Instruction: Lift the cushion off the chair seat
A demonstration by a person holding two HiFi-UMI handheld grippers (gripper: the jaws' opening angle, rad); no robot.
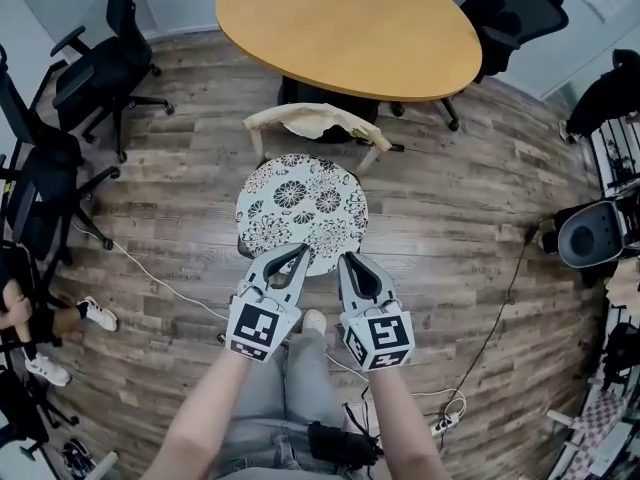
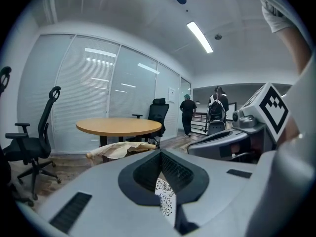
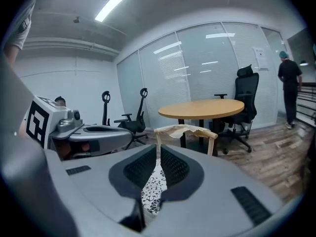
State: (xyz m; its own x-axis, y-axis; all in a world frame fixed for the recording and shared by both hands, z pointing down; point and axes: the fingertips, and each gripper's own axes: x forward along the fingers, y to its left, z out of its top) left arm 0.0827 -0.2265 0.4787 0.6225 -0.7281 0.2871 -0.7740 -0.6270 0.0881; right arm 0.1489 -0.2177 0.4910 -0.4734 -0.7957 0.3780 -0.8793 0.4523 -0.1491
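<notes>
The cushion (image 1: pixel 302 211) lies flat on the seat of the chair (image 1: pixel 374 154), a round pad in a black-and-white flower print that covers the seat completely. Expect it to be light and soft. It will probably sag or fold if you raise it by one edge, the fabric should give the pads a good bite, and nothing about it looks fragile. Take it at the rim on the side of the chair away from the backrest (image 1: pixel 310 120), one gripper towards each end of that edge, so it comes up level instead of drooping.

Your left gripper (image 1: pixel 299 254) and right gripper (image 1: pixel 348 261) hover side by side at that front edge of the chair. Both are clenched tip to tip with nothing caught between them, and only the print shows beyond each pair of jaws. Both need to spread before they can take the rim.

Behind the chair, the round table (image 1: pixel 345 23) reaches close over the backrest, so lift up and towards yourself. Left of the chair the office chairs (image 1: pixel 100 68) stand well apart and a white cable (image 1: pixel 150 273) trails over the floor (image 1: pixel 470 218). Neither is in your way.
</notes>
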